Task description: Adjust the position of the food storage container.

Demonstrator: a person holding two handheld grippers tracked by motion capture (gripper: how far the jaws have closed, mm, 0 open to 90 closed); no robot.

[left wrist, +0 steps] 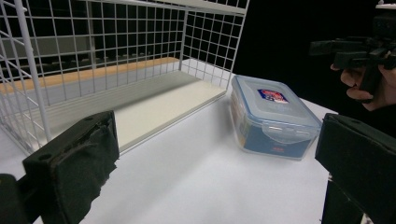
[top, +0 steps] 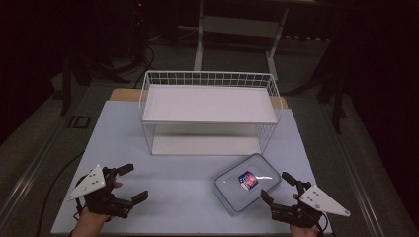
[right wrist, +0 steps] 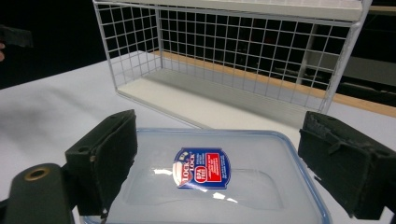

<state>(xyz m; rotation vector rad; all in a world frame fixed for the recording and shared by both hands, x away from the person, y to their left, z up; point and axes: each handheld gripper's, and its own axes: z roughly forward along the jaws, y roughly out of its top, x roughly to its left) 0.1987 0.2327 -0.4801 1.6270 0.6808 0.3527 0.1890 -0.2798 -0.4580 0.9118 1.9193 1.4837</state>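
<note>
Right gripper view: container lid (right wrist: 205, 182) label reads "LOCK & LOCK".

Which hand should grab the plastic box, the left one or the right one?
Probably the right. The right gripper is open and sits right beside the plastic box, jaws pointing over its lid. The left gripper is open too, but far across the table from it.

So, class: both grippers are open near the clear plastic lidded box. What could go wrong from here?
1. The clear plastic lidded box looks wide for the open right gripper; a grab across the smooth lid may slip.
2. It lies close to the white wire two-level rack, so lifting could knock the mesh.
3. The open left gripper is far off and cannot steady it quickly.
</note>
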